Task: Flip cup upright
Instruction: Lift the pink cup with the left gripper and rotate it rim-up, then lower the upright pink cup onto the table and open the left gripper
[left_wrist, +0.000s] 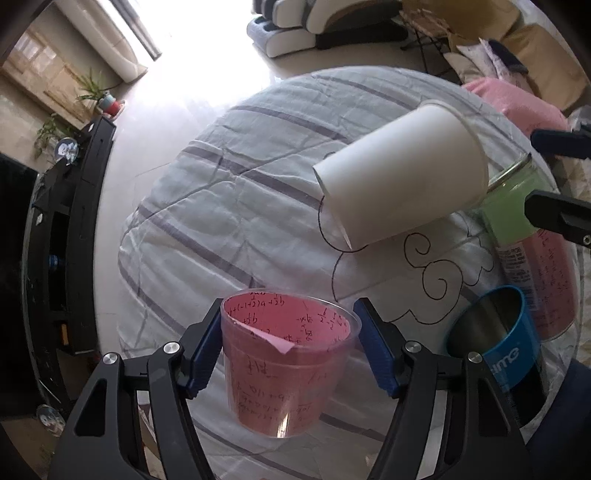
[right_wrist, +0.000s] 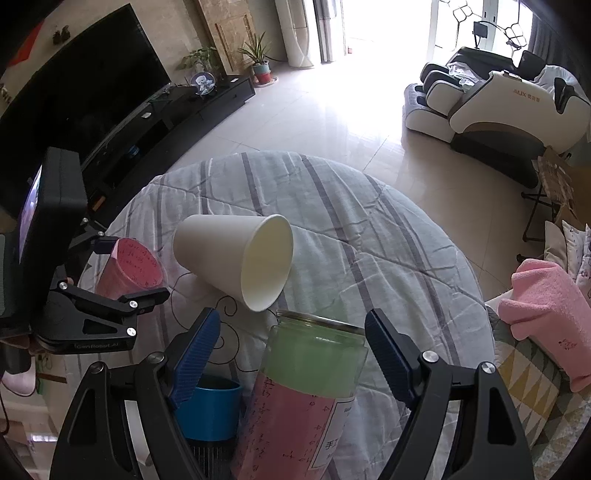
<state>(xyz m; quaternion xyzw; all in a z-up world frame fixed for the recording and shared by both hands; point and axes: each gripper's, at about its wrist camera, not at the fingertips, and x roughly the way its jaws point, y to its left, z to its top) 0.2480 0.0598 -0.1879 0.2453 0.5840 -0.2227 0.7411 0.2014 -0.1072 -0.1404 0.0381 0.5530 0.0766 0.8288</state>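
Note:
A white paper cup (left_wrist: 402, 177) lies on its side on the cloth-covered round table (left_wrist: 229, 184), mouth toward the right gripper; it also shows in the right wrist view (right_wrist: 236, 258). A clear plastic cup lined with pink paper (left_wrist: 288, 362) stands upright between the fingers of my left gripper (left_wrist: 290, 350), which is open around it with small gaps at each pad. My right gripper (right_wrist: 291, 362) is open, with a tall clear jar holding green and pink paper (right_wrist: 310, 384) between its fingers, not clamped.
A blue-rimmed metal cup (left_wrist: 495, 343) stands beside the jar, also in the right wrist view (right_wrist: 207, 410). A pink towel (right_wrist: 546, 310) lies at the table's right. Beyond the table are a TV stand (right_wrist: 177, 110) and a massage chair (right_wrist: 491, 107).

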